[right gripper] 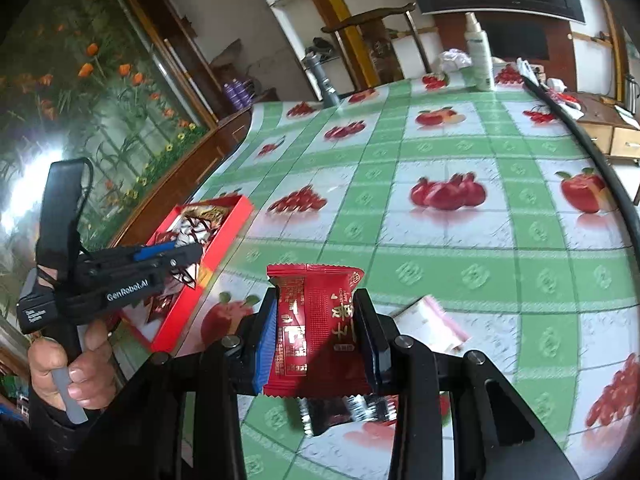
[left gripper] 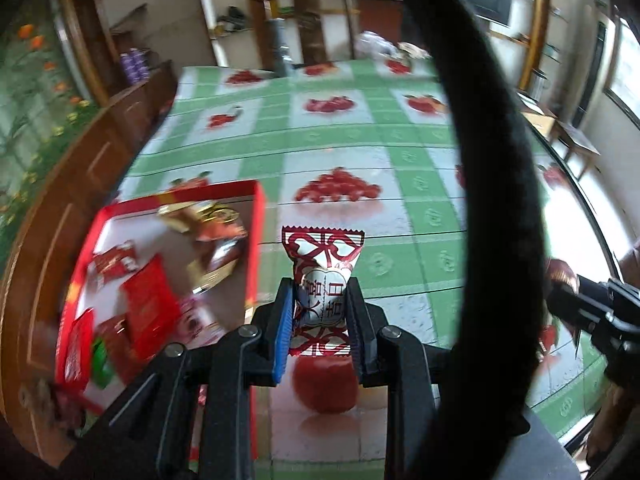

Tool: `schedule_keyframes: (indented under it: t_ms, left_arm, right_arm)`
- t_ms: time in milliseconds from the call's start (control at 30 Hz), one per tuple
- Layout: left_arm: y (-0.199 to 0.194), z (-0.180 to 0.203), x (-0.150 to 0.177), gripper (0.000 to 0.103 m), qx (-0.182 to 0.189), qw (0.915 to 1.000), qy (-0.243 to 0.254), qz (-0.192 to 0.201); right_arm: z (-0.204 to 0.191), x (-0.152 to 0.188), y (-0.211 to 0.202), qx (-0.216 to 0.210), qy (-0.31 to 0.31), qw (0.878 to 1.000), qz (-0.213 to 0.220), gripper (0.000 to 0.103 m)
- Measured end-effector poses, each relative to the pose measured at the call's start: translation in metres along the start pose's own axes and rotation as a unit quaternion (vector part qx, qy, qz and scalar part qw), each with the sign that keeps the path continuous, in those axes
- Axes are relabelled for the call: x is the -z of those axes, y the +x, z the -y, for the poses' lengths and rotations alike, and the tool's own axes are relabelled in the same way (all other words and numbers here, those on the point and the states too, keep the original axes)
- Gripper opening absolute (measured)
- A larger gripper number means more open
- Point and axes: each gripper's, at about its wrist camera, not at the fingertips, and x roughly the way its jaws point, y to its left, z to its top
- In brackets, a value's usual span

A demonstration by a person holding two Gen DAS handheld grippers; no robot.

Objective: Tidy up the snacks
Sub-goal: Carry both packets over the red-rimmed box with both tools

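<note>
My left gripper (left gripper: 320, 300) is shut on a white-and-red candy packet (left gripper: 323, 276) and holds it above the tablecloth, just right of the red snack box (left gripper: 256, 240). The box holds several red and gold wrapped snacks. My right gripper (right gripper: 316, 324) is shut on a dark red snack packet (right gripper: 320, 320) above the table. In the right wrist view the left gripper (right gripper: 180, 256) hangs over the red box (right gripper: 224, 240) with its packet. A pink-and-white packet (right gripper: 432, 316) and a red-and-silver packet (right gripper: 344, 412) lie on the cloth near my right gripper.
The table carries a green-and-white fruit-print cloth (right gripper: 460, 248). A spray bottle (right gripper: 480, 52), a crumpled white bag (right gripper: 452, 58) and a grey flashlight-like object (right gripper: 324, 80) stand at the far end. A black cable (left gripper: 492, 200) crosses the left wrist view. A wooden cabinet (left gripper: 80, 168) runs along the left.
</note>
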Motion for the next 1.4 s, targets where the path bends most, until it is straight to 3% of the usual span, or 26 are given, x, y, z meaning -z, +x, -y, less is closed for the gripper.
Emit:
schedule_keyframes:
  t_ms: [333, 1400]
  left_arm:
    - [-0.015, -0.032, 0.017, 0.026, -0.04, 0.9981, -0.045, 0.015]
    - [-0.016, -0.104, 0.041, 0.026, -0.072, 0.9908, -0.114, 0.014]
  right_arm:
    - [-0.033, 0.013, 0.016, -0.022, -0.032, 0.999, -0.026, 0.036]
    - [-0.092, 0.015, 0.051, -0.048, -0.078, 0.994, -0.058, 0.036]
